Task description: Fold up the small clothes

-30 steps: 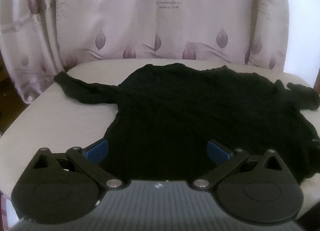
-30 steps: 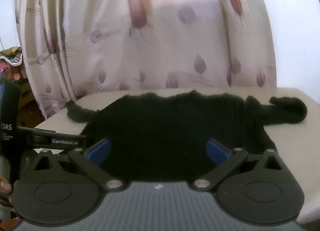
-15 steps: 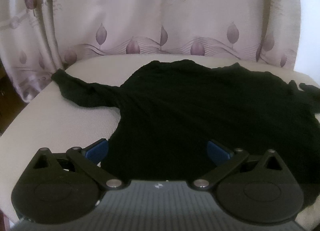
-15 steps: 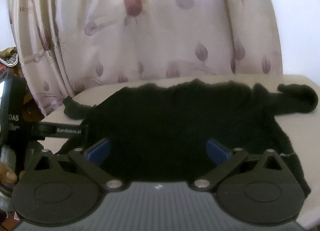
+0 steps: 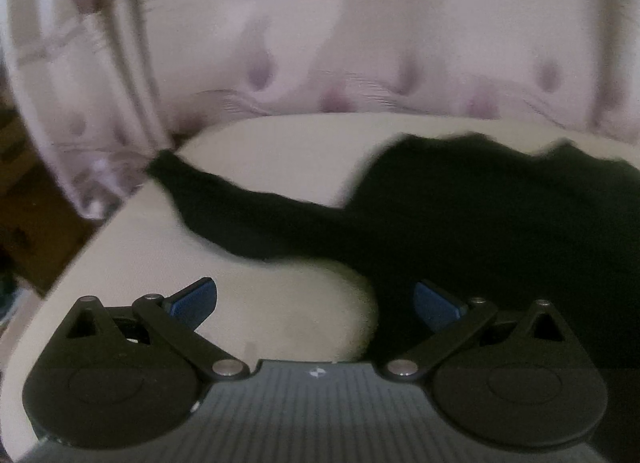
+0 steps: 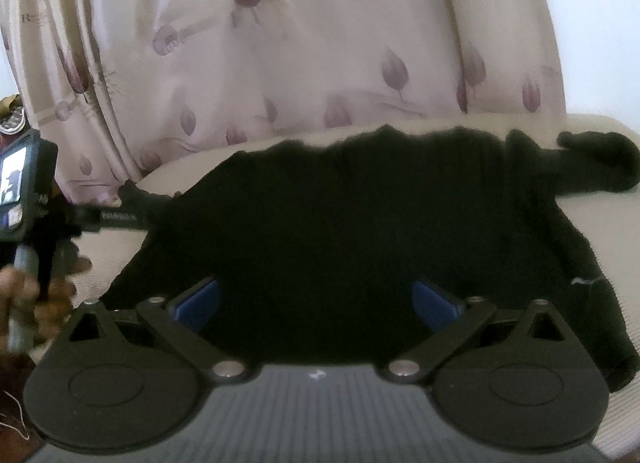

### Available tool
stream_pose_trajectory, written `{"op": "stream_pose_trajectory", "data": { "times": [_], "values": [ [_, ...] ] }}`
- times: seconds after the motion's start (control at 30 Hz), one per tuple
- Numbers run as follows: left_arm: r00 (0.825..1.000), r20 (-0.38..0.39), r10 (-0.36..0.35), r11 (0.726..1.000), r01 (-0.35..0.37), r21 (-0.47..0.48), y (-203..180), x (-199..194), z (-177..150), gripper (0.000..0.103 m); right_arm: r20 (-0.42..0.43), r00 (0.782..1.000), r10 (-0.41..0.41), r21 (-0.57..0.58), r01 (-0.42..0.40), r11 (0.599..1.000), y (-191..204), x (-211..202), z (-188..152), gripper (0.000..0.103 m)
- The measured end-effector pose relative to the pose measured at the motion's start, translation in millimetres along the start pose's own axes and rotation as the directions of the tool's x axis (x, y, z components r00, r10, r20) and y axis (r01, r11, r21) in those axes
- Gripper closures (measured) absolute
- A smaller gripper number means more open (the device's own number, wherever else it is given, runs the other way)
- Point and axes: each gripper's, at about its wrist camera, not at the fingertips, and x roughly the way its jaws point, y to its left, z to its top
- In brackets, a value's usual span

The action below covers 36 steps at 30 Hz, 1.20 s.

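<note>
- Left gripper [image 5: 316, 301]: jaws spread, empty, level above the cream table [image 5: 280, 319], beside the left sleeve.
- Right gripper [image 6: 316, 301]: jaws spread, poised over the black garment [image 6: 360, 215] lying flat on the table.

Garment [image 6: 360, 231]: black knit cloth, matt, fuzzy at its edges. Table cover [image 5: 280, 315]: cream woven cloth, matt, finely textured. Curtain [image 6: 320, 43]: printed fabric, faint sheen. Left gripper [image 5: 315, 299]: matt black plastic, bright metal pivots, blue pads [image 5: 192, 299].
</note>
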Motion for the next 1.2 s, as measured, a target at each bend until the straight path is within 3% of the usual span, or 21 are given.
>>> {"op": "stream_pose_trajectory", "data": {
  "times": [0.2, 0.3, 0.37, 0.6, 0.63, 0.7, 0.77, 0.8, 0.83, 0.87, 1.0, 1.1, 1.2],
  "values": [
    [0.998, -0.052, 0.03, 0.989, -0.038, -0.146, 102, 74, 58, 0.0, -0.028, 1.0, -0.004, 0.009, 0.005, 1.0, -5, 5, -1, 0.0],
    [0.992, -0.064, 0.11, 0.974, -0.121, -0.192, 141, 102, 82, 0.001, -0.043, 0.999, -0.013, 0.019, 0.014, 1.0, -10, 7, -3, 0.0],
    [0.991, -0.076, 0.113, 0.961, -0.129, -0.243, 165, 123, 97, 0.007, -0.053, 0.998, -0.024, 0.023, 0.026, 0.999, -13, 9, -3, 0.0],
    [0.968, -0.207, 0.143, 0.955, -0.189, -0.228, 191, 185, 123, 0.008, -0.104, 0.992, -0.068, 0.031, 0.071, 0.997, -24, 22, -7, 0.0],
    [0.962, -0.229, 0.145, 0.955, -0.197, -0.22, 192, 195, 124, 0.01, -0.111, 0.991, -0.071, 0.034, 0.076, 0.997, -25, 23, -7, 0.0],
    [0.949, -0.274, 0.158, 0.955, -0.217, -0.203, 191, 211, 123, 0.029, -0.124, 0.989, -0.076, 0.039, 0.081, 0.996, -28, 26, -8, 0.0],
    [0.952, -0.264, 0.153, 0.955, -0.211, -0.208, 191, 216, 121, 0.047, -0.13, 0.989, -0.076, 0.043, 0.082, 0.996, -29, 27, -7, 0.0],
    [0.957, -0.245, 0.155, 0.954, -0.209, -0.215, 190, 214, 122, 0.056, -0.129, 0.989, -0.076, 0.043, 0.082, 0.996, -29, 28, -7, 0.0],
    [0.959, -0.234, 0.162, 0.953, -0.214, -0.217, 188, 212, 124, 0.082, -0.128, 0.989, -0.077, 0.041, 0.083, 0.996, -28, 28, -6, 0.0],
    [0.959, -0.231, 0.166, 0.952, -0.217, -0.217, 187, 212, 126, 0.098, -0.126, 0.989, -0.078, 0.038, 0.083, 0.996, -28, 28, -5, 0.0],
    [0.981, -0.088, 0.175, 0.938, -0.194, -0.287, 191, 165, 134, 0.098, -0.126, 0.989, -0.075, 0.039, 0.08, 0.996, -28, 29, -5, 0.0],
    [0.991, 0.005, 0.136, 0.936, -0.127, -0.327, 198, 116, 130, 0.099, -0.12, 0.99, -0.072, 0.045, 0.077, 0.996, -30, 25, -5, 0.0],
    [0.989, 0.026, 0.144, 0.942, -0.129, -0.31, 200, 84, 123, 0.099, -0.104, 0.992, -0.066, 0.057, 0.072, 0.996, -30, 21, -4, 0.0]
  ]
}}
